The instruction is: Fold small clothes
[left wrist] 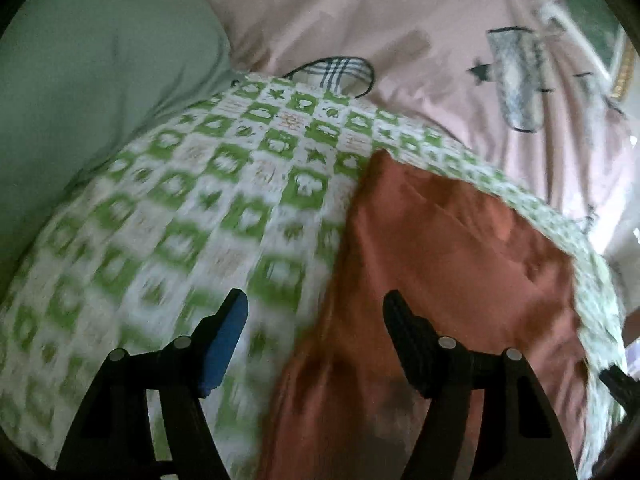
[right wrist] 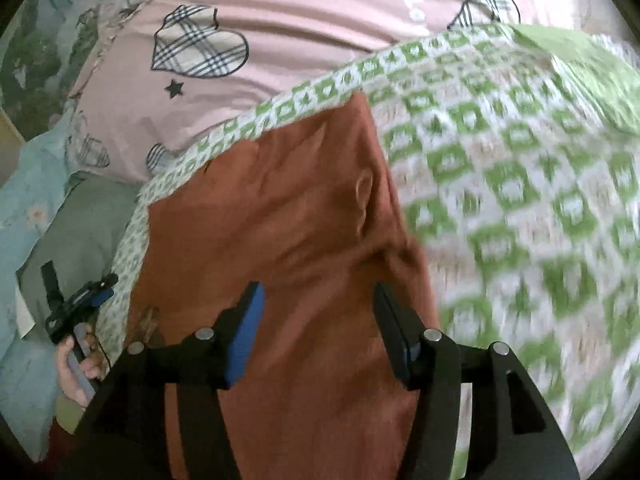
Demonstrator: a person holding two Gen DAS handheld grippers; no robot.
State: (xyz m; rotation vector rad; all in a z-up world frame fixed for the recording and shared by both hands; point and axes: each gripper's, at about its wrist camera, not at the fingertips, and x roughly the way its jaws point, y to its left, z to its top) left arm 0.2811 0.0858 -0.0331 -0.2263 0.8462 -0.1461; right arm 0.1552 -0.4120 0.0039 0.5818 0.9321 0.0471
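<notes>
A rust-orange garment (left wrist: pixel 448 264) lies flat on a green-and-white checked cloth (left wrist: pixel 208 208). In the left wrist view my left gripper (left wrist: pixel 316 304) is open and empty, above the garment's left edge, one finger over the checked cloth and one over the garment. In the right wrist view the same garment (right wrist: pixel 280 220) fills the middle and my right gripper (right wrist: pixel 316 292) is open and empty just above it. The left gripper (right wrist: pixel 76 300) also shows at the far left of that view, held in a hand.
A pink sheet with plaid hearts and black stars (left wrist: pixel 400 20) lies behind the checked cloth (right wrist: pixel 520 184). A pale green pillow (left wrist: pixel 92 80) is at the left. Light blue floral fabric (right wrist: pixel 28 200) lies at the left of the right wrist view.
</notes>
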